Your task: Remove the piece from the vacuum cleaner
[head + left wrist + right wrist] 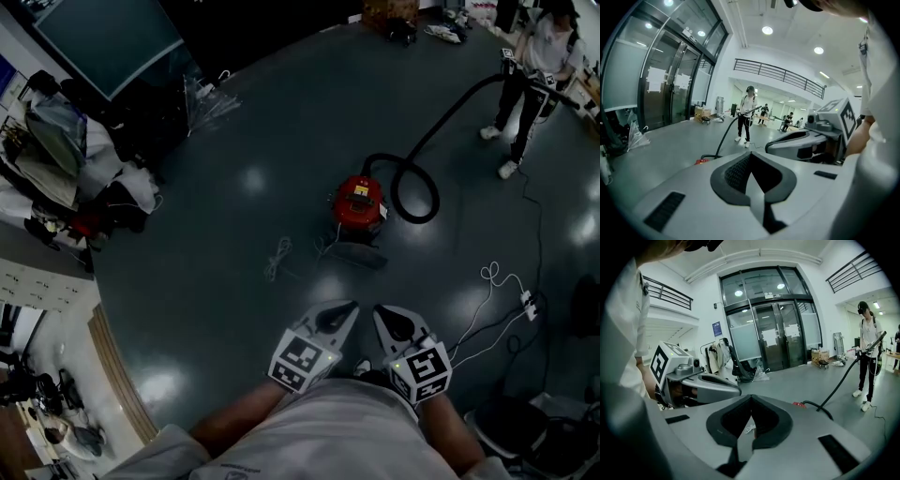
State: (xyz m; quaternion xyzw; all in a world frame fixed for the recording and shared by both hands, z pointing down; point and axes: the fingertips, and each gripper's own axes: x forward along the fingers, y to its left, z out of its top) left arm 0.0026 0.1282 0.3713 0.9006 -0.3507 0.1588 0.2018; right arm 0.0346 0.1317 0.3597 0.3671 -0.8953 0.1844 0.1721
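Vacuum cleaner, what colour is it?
The vacuum cleaner is red, best seen in the head view.

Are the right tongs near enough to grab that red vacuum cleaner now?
Probably not yet. The right tongs are held near the person's body, while the red vacuum cleaner sits farther out on the floor; only distance seems in the way.

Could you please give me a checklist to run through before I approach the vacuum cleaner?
1. Left tongs empty: ok, jaws together.
2. Right tongs empty: ok, jaws together.
3. Red vacuum cleaner within reach: not ok, it stands apart, further ahead.
4. Hose free: not ok, a person holds its far end.
5. Which part comes off: cannot tell.
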